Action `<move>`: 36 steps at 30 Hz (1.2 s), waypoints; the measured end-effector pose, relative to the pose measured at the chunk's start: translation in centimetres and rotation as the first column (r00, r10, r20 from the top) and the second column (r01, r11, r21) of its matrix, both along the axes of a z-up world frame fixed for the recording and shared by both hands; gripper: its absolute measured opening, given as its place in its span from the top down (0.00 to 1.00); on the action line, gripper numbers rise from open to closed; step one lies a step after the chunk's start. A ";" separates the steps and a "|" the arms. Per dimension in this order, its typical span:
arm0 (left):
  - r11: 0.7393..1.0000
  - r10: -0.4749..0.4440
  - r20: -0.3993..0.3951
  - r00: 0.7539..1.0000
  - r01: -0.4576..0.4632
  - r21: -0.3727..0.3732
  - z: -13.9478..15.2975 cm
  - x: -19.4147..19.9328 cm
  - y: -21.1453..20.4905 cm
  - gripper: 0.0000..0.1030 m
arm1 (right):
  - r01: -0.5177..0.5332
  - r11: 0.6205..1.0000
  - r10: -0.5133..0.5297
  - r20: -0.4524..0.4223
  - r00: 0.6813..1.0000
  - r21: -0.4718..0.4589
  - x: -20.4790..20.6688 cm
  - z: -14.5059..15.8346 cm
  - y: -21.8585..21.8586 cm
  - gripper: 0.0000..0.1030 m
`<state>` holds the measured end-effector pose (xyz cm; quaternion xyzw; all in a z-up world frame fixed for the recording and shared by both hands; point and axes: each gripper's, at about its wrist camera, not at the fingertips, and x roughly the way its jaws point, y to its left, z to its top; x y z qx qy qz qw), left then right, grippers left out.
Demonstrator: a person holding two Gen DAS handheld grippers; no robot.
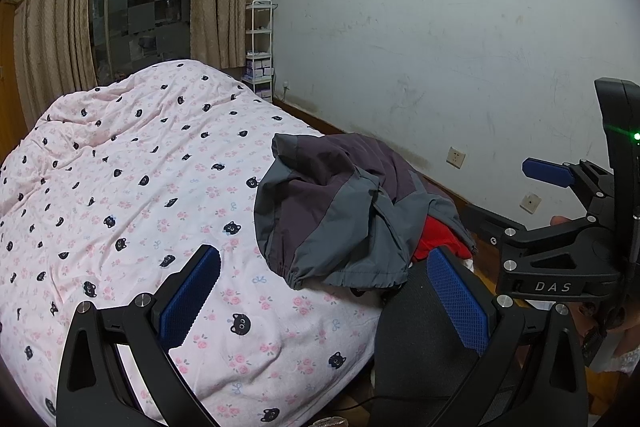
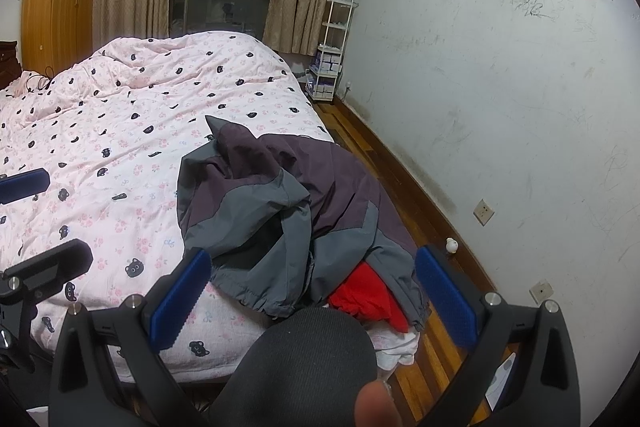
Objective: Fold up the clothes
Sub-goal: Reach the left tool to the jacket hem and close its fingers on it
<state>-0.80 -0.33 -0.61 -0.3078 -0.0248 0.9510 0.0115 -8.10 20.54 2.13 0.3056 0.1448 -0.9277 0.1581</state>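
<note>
A crumpled purple and grey jacket [image 1: 340,211] lies in a heap at the near right corner of the bed [image 1: 132,179]; it also shows in the right wrist view [image 2: 280,195]. A red garment [image 1: 438,239] pokes out under it, also in the right wrist view [image 2: 368,295], with white cloth [image 2: 396,347] below. My left gripper [image 1: 324,291] is open and empty, held short of the jacket. My right gripper [image 2: 312,299] is open and empty, also short of the heap; it appears at the right of the left wrist view [image 1: 516,199].
The bed carries a pink quilt with black cat print [image 2: 120,131]. A dark mesh chair back [image 2: 296,367] stands between me and the bed. A scuffed white wall [image 2: 500,107] and wooden floor strip [image 2: 360,151] run along the right. A white shelf rack [image 2: 332,47] stands far.
</note>
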 end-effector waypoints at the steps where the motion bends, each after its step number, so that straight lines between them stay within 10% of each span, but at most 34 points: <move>1: 1.000 -0.001 0.000 1.000 0.001 0.000 0.0 0.0 0.0 0.00 | 0.000 1.000 0.000 0.000 1.000 0.001 0.0 0.0 0.0 0.00; 36: 1.000 -0.029 0.103 0.994 0.029 0.007 -7.3 -13.1 -3.9 0.00 | -0.034 0.999 0.035 0.104 0.994 -0.006 -8.5 -7.2 -0.3 0.01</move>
